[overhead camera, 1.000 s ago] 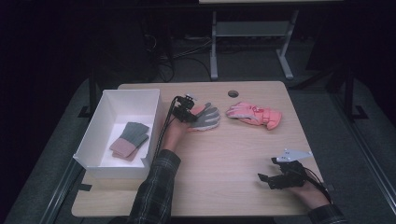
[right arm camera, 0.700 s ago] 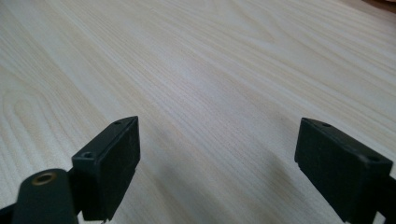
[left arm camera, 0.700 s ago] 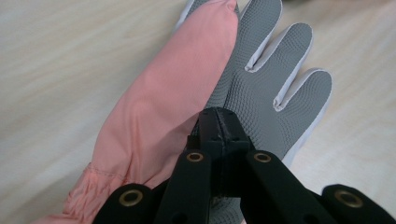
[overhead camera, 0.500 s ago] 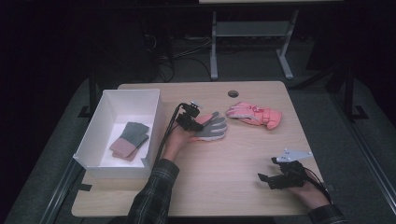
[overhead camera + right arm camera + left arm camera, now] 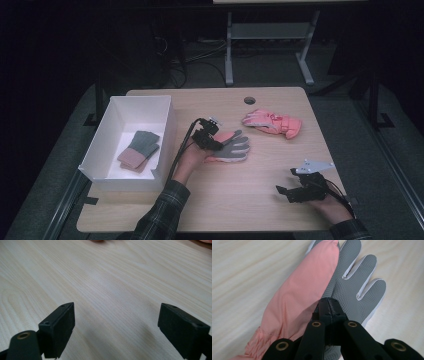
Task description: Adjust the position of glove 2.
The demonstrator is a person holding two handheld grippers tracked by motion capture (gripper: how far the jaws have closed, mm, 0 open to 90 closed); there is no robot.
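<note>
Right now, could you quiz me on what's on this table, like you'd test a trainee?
1. True or false: the left gripper is shut on the grey-palmed glove.
2. What lies in the white box?
A. a folded pair of knit gloves
B. a mug
C. a pair of scissors
3. How do the right gripper's jaws stand?

Key:
1. True; its jaws pinch the glove.
2. A; the folded knit gloves lie inside.
3. Wide apart, over bare table, with nothing between them.

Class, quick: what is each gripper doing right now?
Left gripper: shut on the pink and grey glove.
Right gripper: open, holding nothing, over the table.
</note>
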